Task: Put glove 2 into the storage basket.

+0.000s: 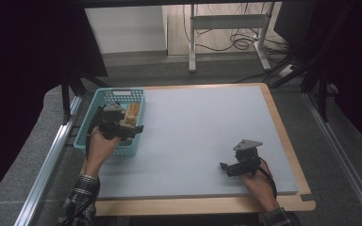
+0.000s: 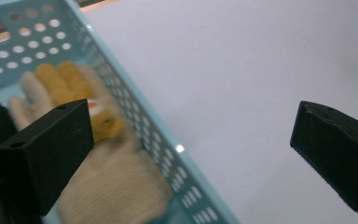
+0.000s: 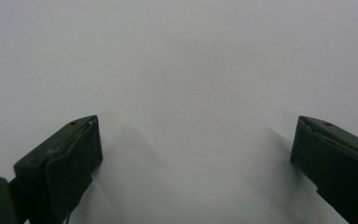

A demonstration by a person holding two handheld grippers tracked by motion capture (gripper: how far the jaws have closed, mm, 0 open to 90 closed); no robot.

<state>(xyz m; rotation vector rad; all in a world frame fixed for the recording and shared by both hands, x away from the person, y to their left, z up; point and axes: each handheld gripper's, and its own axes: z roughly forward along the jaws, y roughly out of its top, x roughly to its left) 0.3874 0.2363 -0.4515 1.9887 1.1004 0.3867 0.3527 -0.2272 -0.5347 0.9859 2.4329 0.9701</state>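
Cream-and-yellow knit, a work glove (image 2: 107, 182) lies inside the pale blue perforated basket (image 1: 86, 127) at the left edge of the grey mat (image 1: 193, 136) — the thing the left gripper (image 1: 134, 129) is nearest to. In the left gripper view the jaws stand wide apart and grip nothing: one jaw hangs over the glove inside the basket, the other over bare mat beyond the basket's wall, so the gripper straddles the rim. Whether the nearer jaw touches the glove cannot be told; the picture is blurred there. The glove's yellow fingers (image 2: 58, 77) point toward the basket's far wall, and a dark item sits beside it at the frame's edge, too cut off to name. The right gripper (image 1: 226, 168) rests low over the mat near the front right, well apart from the basket, its jaws likewise spread with nothing between them. Judged from how things lie, the glove is in the basket and no other loose item shows on the mat — the packing looks done or nearly so, with little left beyond pulling the left gripper clear.
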